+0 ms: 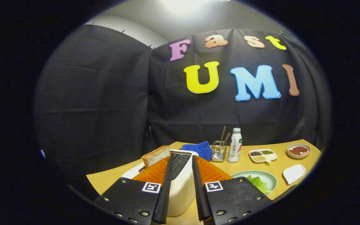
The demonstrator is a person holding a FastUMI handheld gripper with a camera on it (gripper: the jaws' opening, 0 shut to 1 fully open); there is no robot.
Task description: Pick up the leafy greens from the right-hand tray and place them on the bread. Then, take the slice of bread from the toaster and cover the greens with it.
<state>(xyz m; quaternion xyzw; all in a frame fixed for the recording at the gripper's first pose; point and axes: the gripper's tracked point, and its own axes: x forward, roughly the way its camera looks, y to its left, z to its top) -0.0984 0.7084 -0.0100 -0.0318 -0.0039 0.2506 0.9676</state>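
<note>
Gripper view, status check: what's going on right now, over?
Gripper open above toaster. Bread slice sticking up from slot. Greens on plate. Nothing blocking.

On the bench (305, 150): blue cloth (198, 148), wire holder (218, 152) with chopsticks (223, 135), white bottle (235, 145) just beside it, divided dish (263, 155) of beans, bowl (298, 151) of red food, small white dish (294, 173).

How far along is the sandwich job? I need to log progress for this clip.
Done: nothing that shows. The leafy greens still lie in the pale green plate, and the bread slice still stands in the white toaster. In hand: the gripper is open and empty, its fingers above the toaster. Left: both steps, greens first, then the toaster slice on top.
</note>
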